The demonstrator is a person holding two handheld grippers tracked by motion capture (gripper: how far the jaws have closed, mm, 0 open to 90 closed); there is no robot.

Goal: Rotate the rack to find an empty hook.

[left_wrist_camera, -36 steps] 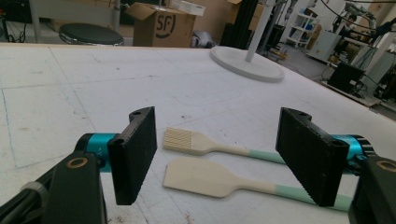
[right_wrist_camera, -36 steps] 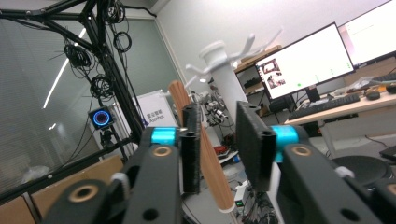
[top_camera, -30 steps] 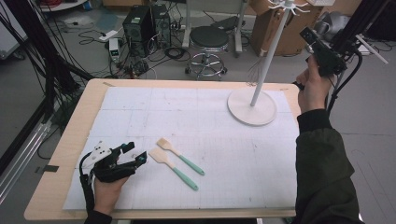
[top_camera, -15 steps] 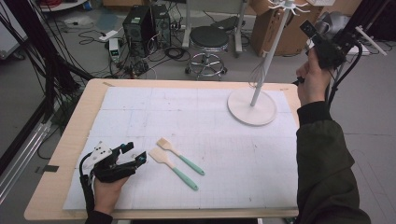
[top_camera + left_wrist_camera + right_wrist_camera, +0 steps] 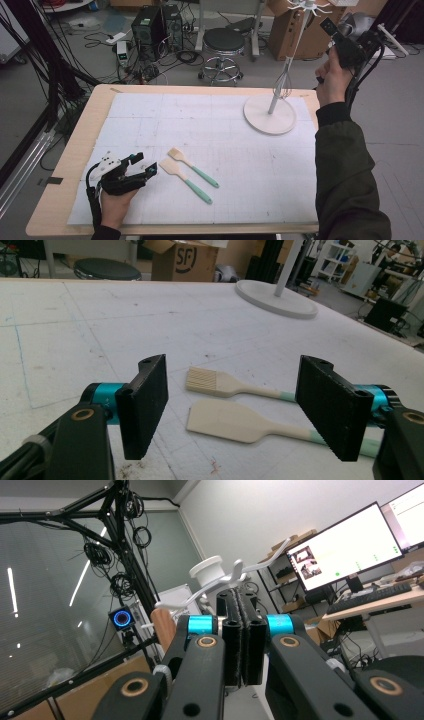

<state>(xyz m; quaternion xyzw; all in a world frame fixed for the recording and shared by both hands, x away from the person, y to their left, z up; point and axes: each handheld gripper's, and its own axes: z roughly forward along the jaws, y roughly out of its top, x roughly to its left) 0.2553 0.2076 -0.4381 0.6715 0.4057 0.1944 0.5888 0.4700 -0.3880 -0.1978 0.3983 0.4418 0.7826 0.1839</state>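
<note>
Two spatulas with cream heads and mint-green handles lie side by side on the white mat: a ribbed one (image 5: 192, 167) (image 5: 215, 381) and a flat one (image 5: 185, 180) (image 5: 235, 420). My left gripper (image 5: 145, 164) (image 5: 232, 372) rests on the mat just left of them, open, with their heads beyond its jaws. My right gripper (image 5: 328, 25) (image 5: 242, 600) is held high at the right, beside the hooked top (image 5: 215, 572) of a white stand (image 5: 270, 115). Its jaws are pressed together with nothing between them. A wire whisk (image 5: 284, 85) hangs along the stand's pole.
The white mat (image 5: 210, 115) covers most of the wooden table (image 5: 75, 150). The stand's round base sits at the mat's far right. Behind the table are a stool (image 5: 224, 42), a cardboard box (image 5: 285, 30) and floor cables.
My right hand has shifted its shut gripper slightly up the picture, closer to the top of the stand. The left gripper and both spatulas have stayed put.
</note>
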